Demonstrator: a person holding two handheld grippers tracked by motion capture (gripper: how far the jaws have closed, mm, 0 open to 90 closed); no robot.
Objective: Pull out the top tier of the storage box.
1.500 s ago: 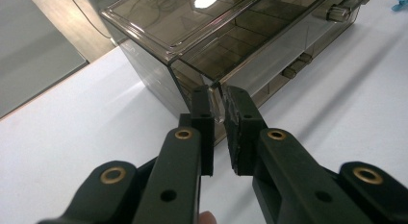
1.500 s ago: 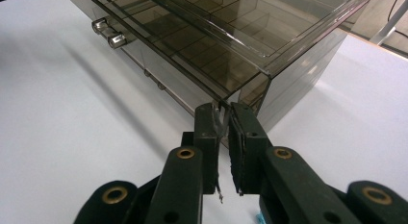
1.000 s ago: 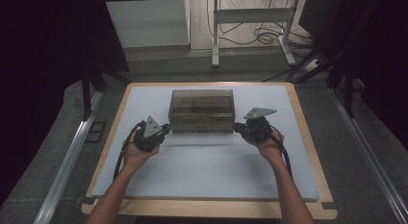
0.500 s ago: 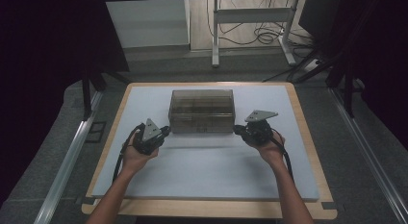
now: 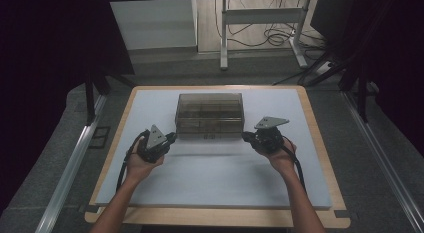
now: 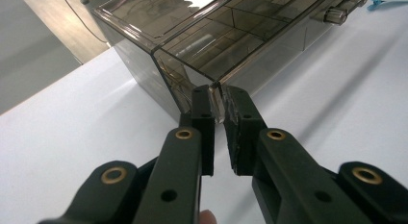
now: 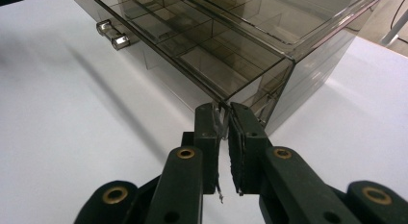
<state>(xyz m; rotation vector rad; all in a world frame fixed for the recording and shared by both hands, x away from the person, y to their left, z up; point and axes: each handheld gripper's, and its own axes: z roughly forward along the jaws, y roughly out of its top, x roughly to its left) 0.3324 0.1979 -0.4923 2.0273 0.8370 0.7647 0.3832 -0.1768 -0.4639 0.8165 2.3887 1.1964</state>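
A smoky see-through drawer box (image 5: 210, 105) sits on the white mat (image 5: 215, 183), its drawer standing partly out toward me. My left gripper (image 5: 172, 137) is at the drawer's front left corner. In the left gripper view the gripper (image 6: 216, 105) has its jaws closed on that corner edge of the box (image 6: 192, 27). At the front right corner is my right gripper (image 5: 246, 138). The right gripper view shows that gripper (image 7: 220, 119) pinching the clear corner of the box (image 7: 269, 22). A small handle (image 5: 210, 137) (image 7: 111, 35) juts from the drawer front between them.
The mat lies on a wooden table (image 5: 215, 219) with open white surface in front of the box and on both sides. Cables trail from both grippers along the forearms. Dark floor, metal rails and a desk frame (image 5: 260, 23) surround the table.
Both hands stay at the box's front corners. The right gripper has shifted slightly toward me; the box looks unmoved.
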